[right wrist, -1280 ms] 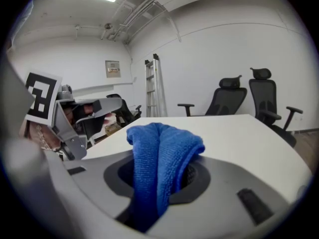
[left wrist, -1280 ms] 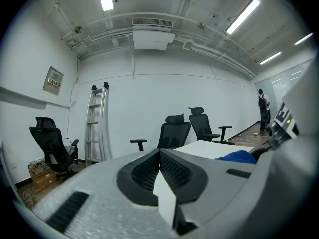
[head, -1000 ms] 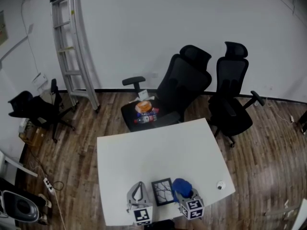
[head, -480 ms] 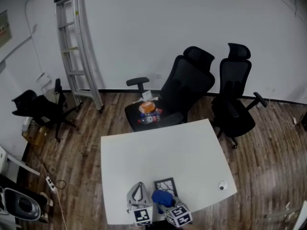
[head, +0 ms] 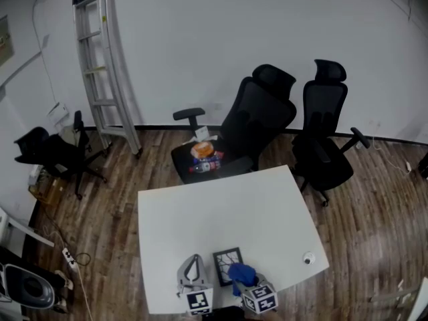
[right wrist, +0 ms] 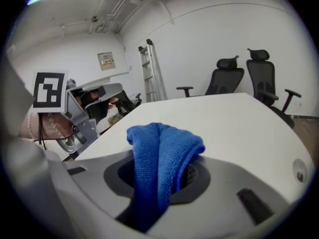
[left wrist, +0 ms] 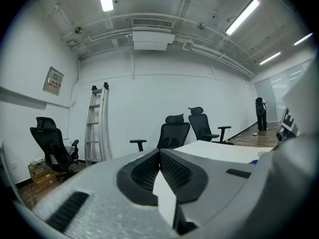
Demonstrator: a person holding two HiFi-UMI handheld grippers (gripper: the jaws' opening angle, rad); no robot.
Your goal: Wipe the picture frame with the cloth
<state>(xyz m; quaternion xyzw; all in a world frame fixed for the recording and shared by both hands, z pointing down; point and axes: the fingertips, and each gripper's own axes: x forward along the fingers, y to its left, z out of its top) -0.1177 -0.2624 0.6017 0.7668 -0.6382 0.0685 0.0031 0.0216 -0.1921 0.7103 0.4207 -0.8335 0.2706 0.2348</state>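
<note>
A small black picture frame [head: 226, 265] lies flat near the front edge of the white table [head: 221, 212]. My right gripper [right wrist: 162, 176] is shut on a bunched blue cloth [right wrist: 164, 146]. In the head view the blue cloth [head: 242, 273] sits over the frame's lower right corner. To the left of the frame my left gripper [head: 193, 259] is shut with nothing between its jaws. In its own view the left gripper [left wrist: 160, 156] points out over the table toward the chairs. The right gripper view shows the left gripper [right wrist: 82, 118] at its left, held by a hand.
A small round white object [head: 307, 258] lies near the table's right front corner. Two black office chairs [head: 257, 122] [head: 326, 136] stand behind the table, one with packets [head: 202, 156] on its seat. A ladder [head: 100, 65] leans on the back wall. Another chair [head: 50, 154] stands at the left.
My right gripper swept the blue cloth left across the frame's lower part, then back right to its lower right corner. The left gripper has stayed in place.
</note>
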